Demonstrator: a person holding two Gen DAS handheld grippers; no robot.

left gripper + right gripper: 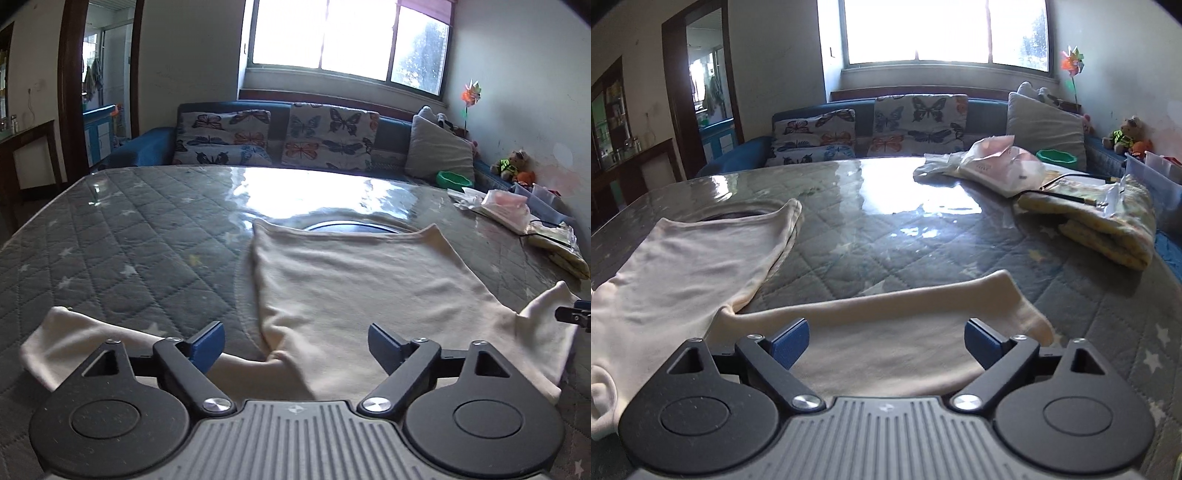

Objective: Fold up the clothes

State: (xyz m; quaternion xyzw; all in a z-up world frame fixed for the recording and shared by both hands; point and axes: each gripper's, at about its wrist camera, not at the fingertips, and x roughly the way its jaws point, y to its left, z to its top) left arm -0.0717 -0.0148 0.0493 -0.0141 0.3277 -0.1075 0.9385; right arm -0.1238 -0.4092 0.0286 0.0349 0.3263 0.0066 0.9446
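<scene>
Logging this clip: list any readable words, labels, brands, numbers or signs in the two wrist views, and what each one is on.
No text can be read in either view.
Plastic packet on the table: a faint line of print, too small and blurred to read.
Left gripper and right gripper, both open: only a small embossed mark on each grey body, no letters.
Cream shirt, butterfly cushions: no lettering, patterns only.

Home living room, sofa (155, 147), butterfly cushions (328, 134)

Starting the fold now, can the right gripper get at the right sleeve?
Probably yes: the right gripper is open, and the sleeve lies flat just ahead of its fingers with nothing over it.
</scene>
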